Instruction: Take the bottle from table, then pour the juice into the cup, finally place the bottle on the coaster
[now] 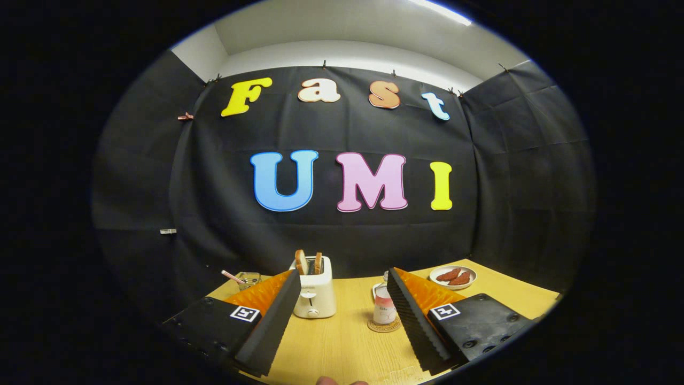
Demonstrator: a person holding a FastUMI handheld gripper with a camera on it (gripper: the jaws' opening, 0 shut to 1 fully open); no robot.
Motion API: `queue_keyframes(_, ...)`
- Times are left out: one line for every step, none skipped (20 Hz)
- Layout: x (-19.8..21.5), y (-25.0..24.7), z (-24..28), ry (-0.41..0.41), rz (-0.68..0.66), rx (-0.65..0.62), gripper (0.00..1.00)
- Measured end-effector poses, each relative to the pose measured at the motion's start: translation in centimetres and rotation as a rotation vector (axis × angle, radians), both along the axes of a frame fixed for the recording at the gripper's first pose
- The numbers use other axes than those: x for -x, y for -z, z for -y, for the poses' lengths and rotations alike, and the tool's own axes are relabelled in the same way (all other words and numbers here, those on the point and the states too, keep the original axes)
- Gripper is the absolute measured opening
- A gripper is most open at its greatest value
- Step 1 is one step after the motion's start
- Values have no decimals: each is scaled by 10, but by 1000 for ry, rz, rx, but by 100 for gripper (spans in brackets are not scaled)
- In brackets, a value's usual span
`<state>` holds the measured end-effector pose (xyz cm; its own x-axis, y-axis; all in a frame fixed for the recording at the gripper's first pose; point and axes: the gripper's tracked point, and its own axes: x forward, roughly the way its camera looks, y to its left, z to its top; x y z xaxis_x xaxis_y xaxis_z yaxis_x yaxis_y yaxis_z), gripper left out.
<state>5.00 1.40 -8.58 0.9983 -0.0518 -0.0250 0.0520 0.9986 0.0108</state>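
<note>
Bottle [383, 308] stands upright on coaster [383, 325], at 1 o'clock ahead of the gripper [341, 299]; jaws spread, empty. Toaster [313, 293] holds two bread slices at 11 o'clock. Plate [453, 277] carries reddish food beyond. Wooden bench [342, 342].

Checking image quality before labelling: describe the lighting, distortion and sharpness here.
Gripper view: strong fisheye bending of the table edge; a ceiling light glares overhead; toaster and bottle sharp; open gripper fingers darker near the bottom.
</note>
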Motion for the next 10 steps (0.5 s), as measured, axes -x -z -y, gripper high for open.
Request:
queue_keyframes(6, -4, -4, -12, -5, -10, 99)
queue_keyframes(11, -8, -9, -24, -6, -20, 99)
queue_keyframes(16, -13, -12, -32, -3, -28, 99)
queue_keyframes(21, -16, -14, -35, -2, -33, 99)
queue_keyframes(26, -18, -16, -40, -2, -39, 99)
queue_keyframes(29, -20, -18, -45, -4, -40, 99)
queue_keyframes(33, -23, -19, -48, -3, -36, 99)
queue_keyframes(36, -26, -19, -50, -2, -29, 99)
queue_keyframes(39, -28, -19, -54, -1, -26, 99)
queue_keyframes(41, -30, -20, -59, -2, -27, 99)
